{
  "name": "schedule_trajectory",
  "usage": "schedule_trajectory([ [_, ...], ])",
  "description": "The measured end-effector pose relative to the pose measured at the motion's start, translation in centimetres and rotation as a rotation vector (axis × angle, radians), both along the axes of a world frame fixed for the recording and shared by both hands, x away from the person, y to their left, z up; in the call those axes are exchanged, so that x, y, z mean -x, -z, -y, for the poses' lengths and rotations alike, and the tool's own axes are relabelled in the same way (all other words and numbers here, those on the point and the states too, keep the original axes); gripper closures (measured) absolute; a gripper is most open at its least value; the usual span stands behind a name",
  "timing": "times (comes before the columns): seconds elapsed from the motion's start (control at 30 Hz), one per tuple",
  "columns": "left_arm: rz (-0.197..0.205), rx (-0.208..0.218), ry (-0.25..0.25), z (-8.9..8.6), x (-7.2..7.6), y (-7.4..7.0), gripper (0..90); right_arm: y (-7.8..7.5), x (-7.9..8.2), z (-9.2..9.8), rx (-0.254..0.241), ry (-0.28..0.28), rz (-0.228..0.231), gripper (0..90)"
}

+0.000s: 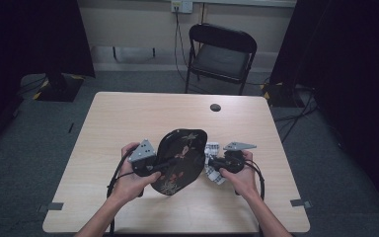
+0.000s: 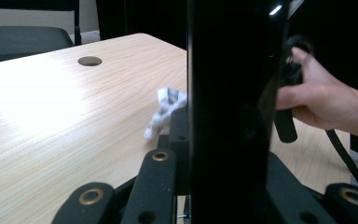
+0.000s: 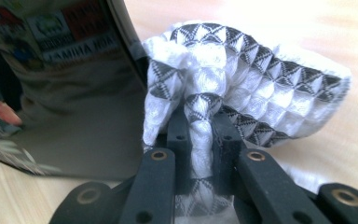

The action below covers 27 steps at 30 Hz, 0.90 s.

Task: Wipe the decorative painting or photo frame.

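At table (image 1: 128, 113) front centre, left gripper (image 1: 154, 167) pinches black tray (image 1: 180, 158) by its left rim; tray held tilted off the tabletop, painted face up. Just right of tray, right gripper (image 3: 200, 140) pinches a bunched white cloth (image 3: 242, 88), cloth touching the tray's right edge. Chair (image 1: 222, 49) stands beyond the table's far edge.

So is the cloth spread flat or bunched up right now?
Bunched up. The cloth is crumpled into a wad, a fold pinched in the right gripper, beside the black tray.
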<state>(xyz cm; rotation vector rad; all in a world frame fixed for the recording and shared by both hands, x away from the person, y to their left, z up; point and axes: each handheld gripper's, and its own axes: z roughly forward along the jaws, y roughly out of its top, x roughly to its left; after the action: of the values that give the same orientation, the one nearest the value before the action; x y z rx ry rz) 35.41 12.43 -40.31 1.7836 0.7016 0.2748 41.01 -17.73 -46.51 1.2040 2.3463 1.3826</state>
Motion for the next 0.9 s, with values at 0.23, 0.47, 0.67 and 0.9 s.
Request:
schedule_trajectory([
  [0.23, -0.008, 0.0, 0.0, 0.0, 0.0, 0.0, 80.1, 2.0, 0.1, -0.8, 0.062, -0.027, -0.073, 81.5],
  [0.47, -0.007, -0.001, 0.0, 0.0, 0.0, 0.0, 80.0, 0.3, 0.2, -0.1, 0.038, -0.016, -0.032, 81.5],
  [0.67, -0.009, -0.003, -0.002, 0.0, -0.1, 0.0, 80.1, 1.7, 0.4, -0.5, 0.063, -0.039, -0.085, 81.5],
  [0.9, -0.008, -0.002, 0.0, 0.0, 0.0, 0.1, 80.2, 1.5, 0.4, -0.6, 0.094, -0.058, -0.087, 81.2],
])
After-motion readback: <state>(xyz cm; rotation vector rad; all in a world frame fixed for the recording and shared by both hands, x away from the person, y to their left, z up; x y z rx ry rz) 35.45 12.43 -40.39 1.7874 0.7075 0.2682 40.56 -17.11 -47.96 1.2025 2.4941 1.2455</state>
